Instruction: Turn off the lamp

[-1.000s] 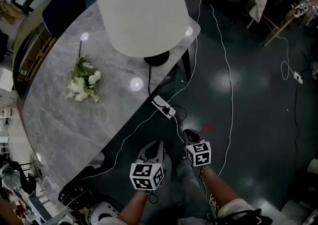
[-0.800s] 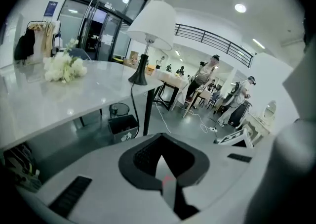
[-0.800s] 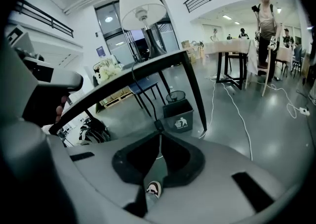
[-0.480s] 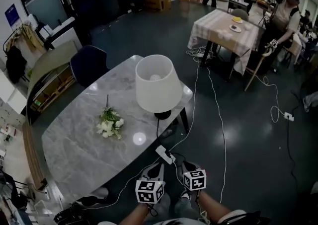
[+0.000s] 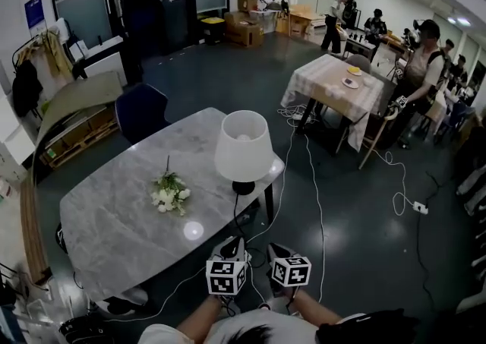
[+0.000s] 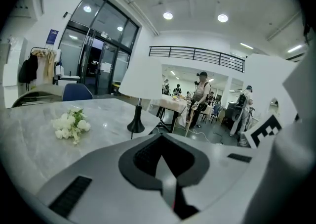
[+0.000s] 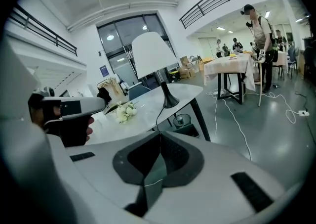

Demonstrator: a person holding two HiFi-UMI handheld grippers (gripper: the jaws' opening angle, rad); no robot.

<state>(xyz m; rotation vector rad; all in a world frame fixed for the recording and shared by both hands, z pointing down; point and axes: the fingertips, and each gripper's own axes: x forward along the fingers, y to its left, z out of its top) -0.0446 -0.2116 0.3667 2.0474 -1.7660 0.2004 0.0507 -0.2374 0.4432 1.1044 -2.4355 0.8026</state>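
Note:
A table lamp with a white shade (image 5: pixel 241 145) and a black base (image 5: pixel 243 187) stands near the right end of the grey marble table (image 5: pixel 114 228). Its black cord (image 5: pixel 240 219) drops off the table's front edge toward the floor. Both grippers hang in the air in front of that edge, well below the lamp. My left gripper (image 5: pixel 231 248) is shut and holds nothing (image 6: pixel 160 156). My right gripper (image 5: pixel 275 253) is also shut and empty (image 7: pixel 159 161). Both gripper views look toward the lamp (image 6: pixel 140 77) (image 7: pixel 152 54). I cannot tell whether it is lit.
A small bunch of white flowers (image 5: pixel 168 194) lies mid-table. A blue chair (image 5: pixel 140 111) stands behind the table. White cables (image 5: pixel 315 183) run across the dark floor to a cloth-covered table (image 5: pixel 334 84), where a person (image 5: pixel 421 54) stands. Shelving lines the left wall.
The head view has pulled up and back, from close over the lamp to the whole room. Both grippers have risen from near the cord's switch on the floor.

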